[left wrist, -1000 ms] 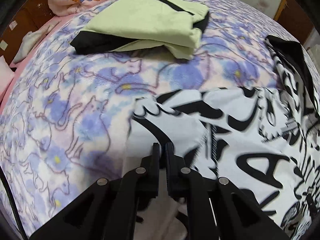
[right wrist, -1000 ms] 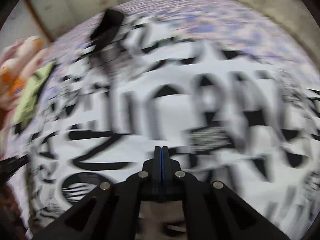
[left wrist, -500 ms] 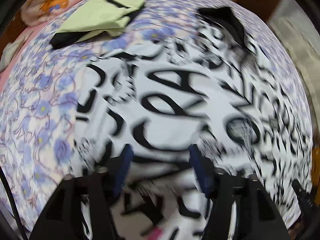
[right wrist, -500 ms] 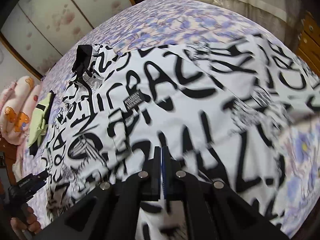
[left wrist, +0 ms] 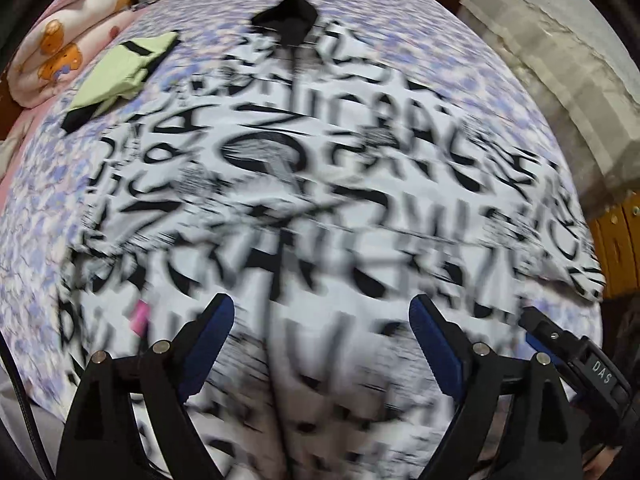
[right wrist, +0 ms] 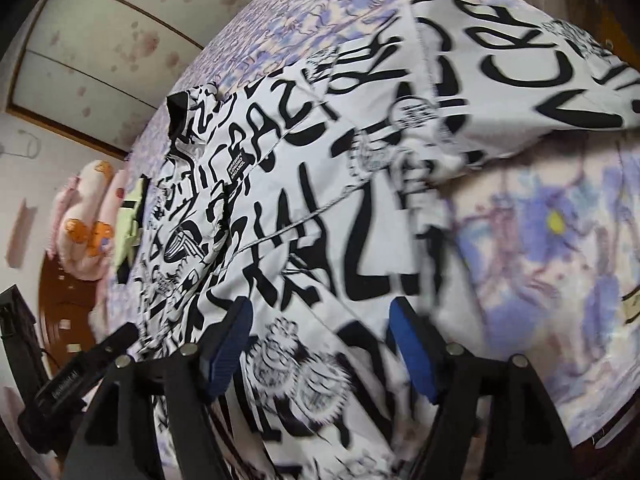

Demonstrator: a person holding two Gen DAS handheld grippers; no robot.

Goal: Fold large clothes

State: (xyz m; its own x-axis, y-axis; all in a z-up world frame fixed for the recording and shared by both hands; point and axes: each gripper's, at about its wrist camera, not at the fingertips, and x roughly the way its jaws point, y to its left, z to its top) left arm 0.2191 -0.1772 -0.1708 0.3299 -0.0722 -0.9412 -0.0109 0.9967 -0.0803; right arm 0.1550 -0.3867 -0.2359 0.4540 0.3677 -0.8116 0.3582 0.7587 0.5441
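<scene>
— Where's the big garment point(left wrist: 320, 184)?
— Spread across the middle of the bed point(left wrist: 36, 216), its collar point(left wrist: 290, 20) toward the far edge and its hem at the near edge.
— And the folded piece point(left wrist: 120, 74)?
— On the bed, left of the garment, near the far left corner. A rolled quilt point(left wrist: 56, 60) lies just beyond it, at that corner.

"DAS" on black device point(left wrist: 600, 368), large black lettering on white garment point(right wrist: 304, 216), words unreadable

The floral bed point(left wrist: 460, 28) carries a lettered garment point(left wrist: 340, 184) and folded green clothes point(left wrist: 120, 72).
</scene>
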